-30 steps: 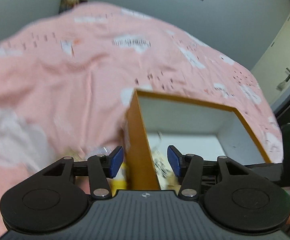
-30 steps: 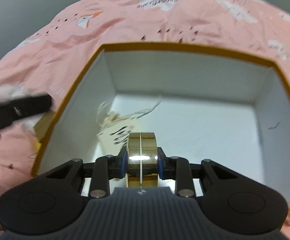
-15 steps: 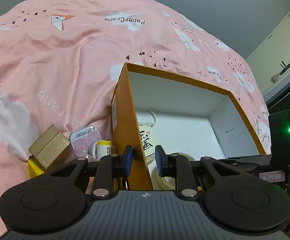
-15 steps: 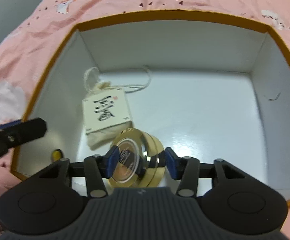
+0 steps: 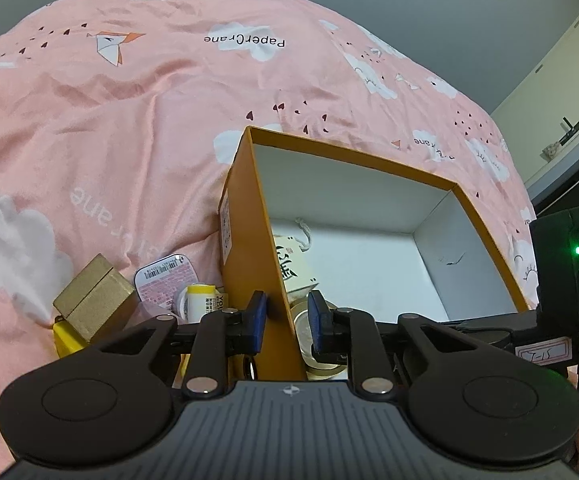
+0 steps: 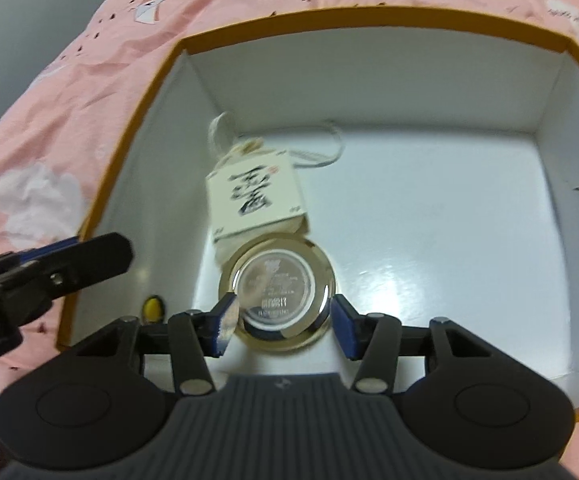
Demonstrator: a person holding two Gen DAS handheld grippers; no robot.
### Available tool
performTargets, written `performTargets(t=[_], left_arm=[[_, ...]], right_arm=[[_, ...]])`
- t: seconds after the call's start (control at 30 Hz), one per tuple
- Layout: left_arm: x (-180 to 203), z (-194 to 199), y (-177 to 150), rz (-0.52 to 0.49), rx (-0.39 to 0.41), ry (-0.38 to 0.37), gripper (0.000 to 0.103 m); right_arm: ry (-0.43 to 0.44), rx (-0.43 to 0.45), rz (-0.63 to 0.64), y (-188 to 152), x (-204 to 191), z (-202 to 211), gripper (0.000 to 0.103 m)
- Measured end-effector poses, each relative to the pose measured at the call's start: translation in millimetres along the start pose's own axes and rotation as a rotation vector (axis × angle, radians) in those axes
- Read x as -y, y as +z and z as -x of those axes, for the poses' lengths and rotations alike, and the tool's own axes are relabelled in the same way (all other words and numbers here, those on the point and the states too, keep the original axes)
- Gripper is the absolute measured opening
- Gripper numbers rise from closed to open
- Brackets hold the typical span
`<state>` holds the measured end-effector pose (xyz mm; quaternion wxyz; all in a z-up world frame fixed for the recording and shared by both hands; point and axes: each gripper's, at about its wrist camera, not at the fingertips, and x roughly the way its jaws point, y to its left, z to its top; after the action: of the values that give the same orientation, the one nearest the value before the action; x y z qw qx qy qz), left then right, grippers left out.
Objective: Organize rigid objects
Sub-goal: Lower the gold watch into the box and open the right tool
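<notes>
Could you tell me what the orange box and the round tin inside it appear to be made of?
Orange box: likely rigid cardboard, with a matte orange outside, a white lining and crisp folded corners. Round tin: seemingly polished metal, with a gold rim and silvery face that mirror the light.

The box [image 5: 245, 248] sits on the bed [image 5: 129, 128]. Inside, near its left wall, a round tin [image 6: 276, 294] lies just before a pouch [image 6: 255, 200], perhaps touching. Outside that wall huddle a small carton [image 5: 93, 298], a flat tin [image 5: 165, 280] and a tube [image 5: 200, 300].
</notes>
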<state>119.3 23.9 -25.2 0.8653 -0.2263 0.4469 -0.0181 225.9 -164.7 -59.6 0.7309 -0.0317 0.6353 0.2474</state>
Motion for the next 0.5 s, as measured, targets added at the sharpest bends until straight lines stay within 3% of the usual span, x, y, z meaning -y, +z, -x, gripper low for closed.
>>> performTargets(t=[0.23, 0.5], left_arm=[[16.8, -3.0, -1.8, -0.059, 0.008, 0.003, 0.024], [24.7, -8.1, -3.0, -0.082, 0.015, 0.018, 0.024]], right_arm=[[-0.118, 0.051, 0.083, 1.9, -2.6, 15.4, 0.054], [-0.195, 0.141, 0.118, 1.2, -10.8, 28.8, 0.055]])
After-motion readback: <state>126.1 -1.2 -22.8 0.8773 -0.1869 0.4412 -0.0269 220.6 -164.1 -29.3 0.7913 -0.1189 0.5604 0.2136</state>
